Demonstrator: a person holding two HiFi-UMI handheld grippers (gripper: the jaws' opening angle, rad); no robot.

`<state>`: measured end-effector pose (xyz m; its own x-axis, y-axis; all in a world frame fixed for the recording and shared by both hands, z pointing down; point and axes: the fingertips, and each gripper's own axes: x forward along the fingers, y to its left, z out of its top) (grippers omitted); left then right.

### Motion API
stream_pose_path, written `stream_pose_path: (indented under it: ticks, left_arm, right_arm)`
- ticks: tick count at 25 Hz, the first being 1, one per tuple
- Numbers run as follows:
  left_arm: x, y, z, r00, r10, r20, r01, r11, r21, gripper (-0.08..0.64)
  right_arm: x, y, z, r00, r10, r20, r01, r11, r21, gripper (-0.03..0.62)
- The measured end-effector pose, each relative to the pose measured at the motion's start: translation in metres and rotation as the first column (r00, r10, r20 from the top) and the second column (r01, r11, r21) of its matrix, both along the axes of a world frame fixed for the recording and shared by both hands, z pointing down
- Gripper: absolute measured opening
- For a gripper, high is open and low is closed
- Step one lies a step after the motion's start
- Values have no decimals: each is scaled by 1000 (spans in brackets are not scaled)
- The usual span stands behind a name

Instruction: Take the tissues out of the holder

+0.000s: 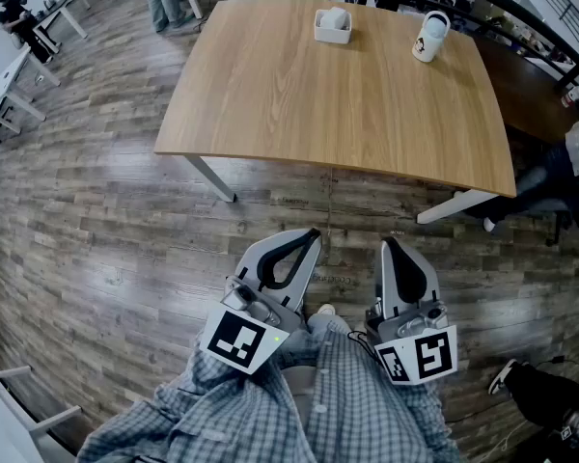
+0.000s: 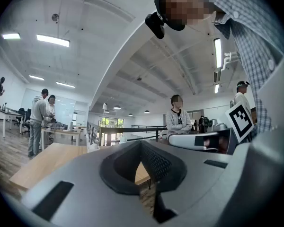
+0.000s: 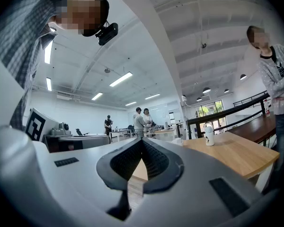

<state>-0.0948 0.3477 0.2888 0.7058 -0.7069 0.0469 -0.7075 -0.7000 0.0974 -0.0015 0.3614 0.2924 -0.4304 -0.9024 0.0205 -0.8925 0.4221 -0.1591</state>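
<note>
1. Holder [image 1: 332, 35]: a small white square box, open at the top, standing upright on the pale wooden counter [image 1: 347, 114], close to the middle of its far edge
2. Tissues [image 1: 335, 15]: a whitish, pale grey bunch sitting inside the holder, rising slightly above its rim; folds too small to make out
</note>
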Motion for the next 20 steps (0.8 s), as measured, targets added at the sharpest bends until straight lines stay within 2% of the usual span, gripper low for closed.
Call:
stream_pose_path:
  ticks: [20]
  left_arm:
    - [-19,-1,3,1000,20,1,-20,1000,11,6]
  right_arm:
    - [-20,-1,3,1000,16,-7,-16,1000,-9,11]
